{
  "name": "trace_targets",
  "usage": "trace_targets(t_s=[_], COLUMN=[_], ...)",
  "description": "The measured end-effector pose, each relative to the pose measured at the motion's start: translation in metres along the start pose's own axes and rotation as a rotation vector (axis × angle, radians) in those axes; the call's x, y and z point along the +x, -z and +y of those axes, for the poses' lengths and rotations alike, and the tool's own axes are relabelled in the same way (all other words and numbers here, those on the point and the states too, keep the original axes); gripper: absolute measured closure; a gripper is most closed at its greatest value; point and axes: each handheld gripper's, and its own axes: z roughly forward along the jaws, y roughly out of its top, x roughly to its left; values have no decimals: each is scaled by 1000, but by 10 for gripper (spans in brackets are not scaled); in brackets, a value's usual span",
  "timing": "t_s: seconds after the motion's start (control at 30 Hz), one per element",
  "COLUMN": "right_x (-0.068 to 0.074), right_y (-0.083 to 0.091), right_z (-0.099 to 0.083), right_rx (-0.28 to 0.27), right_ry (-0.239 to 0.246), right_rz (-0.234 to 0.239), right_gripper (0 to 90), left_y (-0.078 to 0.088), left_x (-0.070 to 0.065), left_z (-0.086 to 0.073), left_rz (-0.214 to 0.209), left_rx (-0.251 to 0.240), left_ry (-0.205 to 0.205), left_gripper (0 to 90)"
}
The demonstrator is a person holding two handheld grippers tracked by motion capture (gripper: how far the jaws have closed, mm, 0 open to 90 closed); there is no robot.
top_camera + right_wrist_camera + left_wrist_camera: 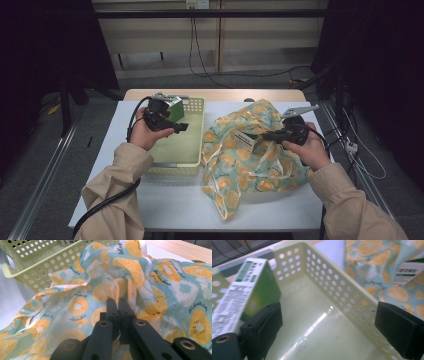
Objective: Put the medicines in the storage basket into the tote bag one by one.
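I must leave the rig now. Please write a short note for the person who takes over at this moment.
Left gripper: open, above the yellow basket.
Green box: in the basket, beside the left jaw, not gripped.
Right gripper: shut on the fruit-print bag, which lies on the table.
Done: one box in the basket.
Left: a second box shows in the bag; probably it goes next.

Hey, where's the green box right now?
In the high view the green box sits at the far end of the pale yellow basket, on the table's left half, beside the left hand-held gripper, whose jaws stand open, not gripping it.
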Motion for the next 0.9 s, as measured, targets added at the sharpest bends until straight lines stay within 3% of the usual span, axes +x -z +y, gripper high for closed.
trace_targets(t_s=[0.07,0.13,0.2,0.33,0.6,0.77,0.9], right_x=[0,0,-1,-1,-3,-5,-6], right_y=[0,1,1,2,3,3,3], right_z=[0,0,0,-1,-2,-2,-2], right_rx=[-3,-6,-7,-8,-12,-15,-16], right_ry=[-4,-2,-4,-6,-18,-23,-25], right_rz=[3,3,5,10,18,25,24], right_gripper=[898,898,898,897,897,897,897], left_y=[2,4,3,5,4,0,-8], left_x=[6,9,14,21,40,54,58], left_z=[0,0,-1,-1,-4,-8,-12], left_rz=[19,68,68,70,138,183,194], left_rx=[-12,-5,11,-2,-3,21,38], left_ry=[1,-9,-12,-20,-12,-26,-14], left_gripper=[79,79,79,84,89,91,161])
